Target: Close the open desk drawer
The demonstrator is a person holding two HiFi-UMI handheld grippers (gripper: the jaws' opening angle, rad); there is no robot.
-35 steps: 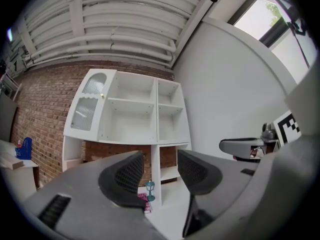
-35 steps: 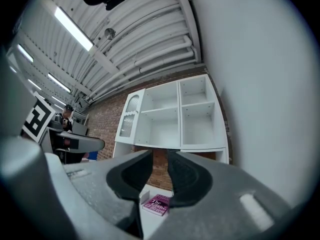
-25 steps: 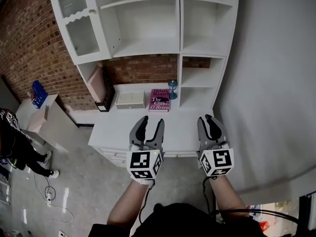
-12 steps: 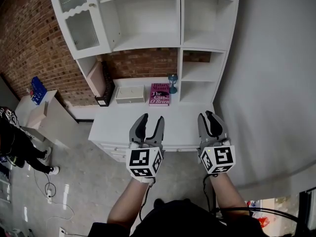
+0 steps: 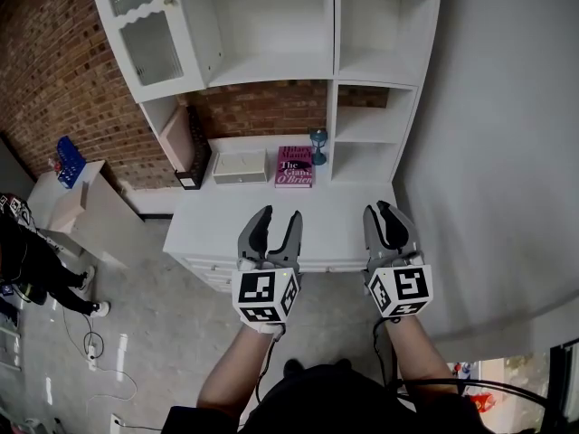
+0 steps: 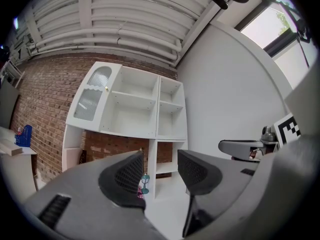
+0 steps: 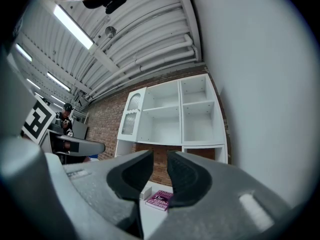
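The grey left gripper, jaws well apart, and the grey right gripper, jaws barely parted, hung empty over the white desk's front edge, seemingly free for pushing. White drawer fronts showed beneath its front left corner; whether one stood open, I couldn't tell.

a home-office corner in an industrial hall: white desk, shelf hutch, brick wall, exposed ceiling pipes.

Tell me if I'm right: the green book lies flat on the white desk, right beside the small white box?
Only the colour is wrong: the book is pink, not green. The pink rectangular book lies flat on the white desk, right beside the small white box. The head view shows it.
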